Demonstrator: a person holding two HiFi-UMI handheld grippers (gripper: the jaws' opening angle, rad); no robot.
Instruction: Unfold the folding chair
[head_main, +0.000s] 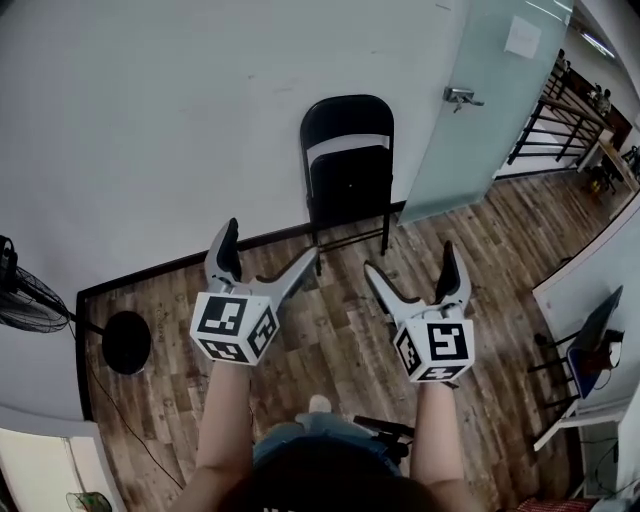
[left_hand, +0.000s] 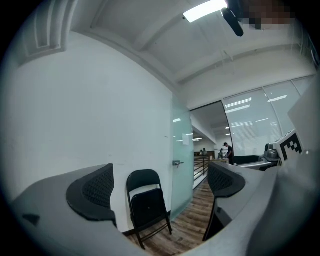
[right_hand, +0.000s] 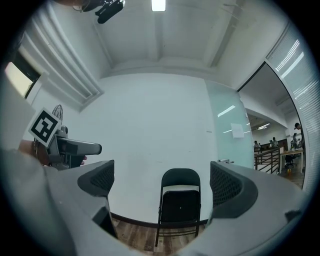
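Note:
A black folding chair (head_main: 348, 170) leans folded against the white wall, its seat flat up against the backrest. It also shows between the jaws in the left gripper view (left_hand: 146, 207) and in the right gripper view (right_hand: 179, 207). My left gripper (head_main: 268, 258) is held open well short of the chair, to its lower left. My right gripper (head_main: 412, 266) is open too, below and slightly right of the chair. Neither gripper touches anything.
A frosted glass door (head_main: 490, 90) with a metal handle stands right of the chair. A black fan base (head_main: 126, 342) and fan head (head_main: 22, 298) stand at the left on the wood floor (head_main: 340, 330). A railing (head_main: 555, 125) and a desk with a chair (head_main: 595, 345) lie to the right.

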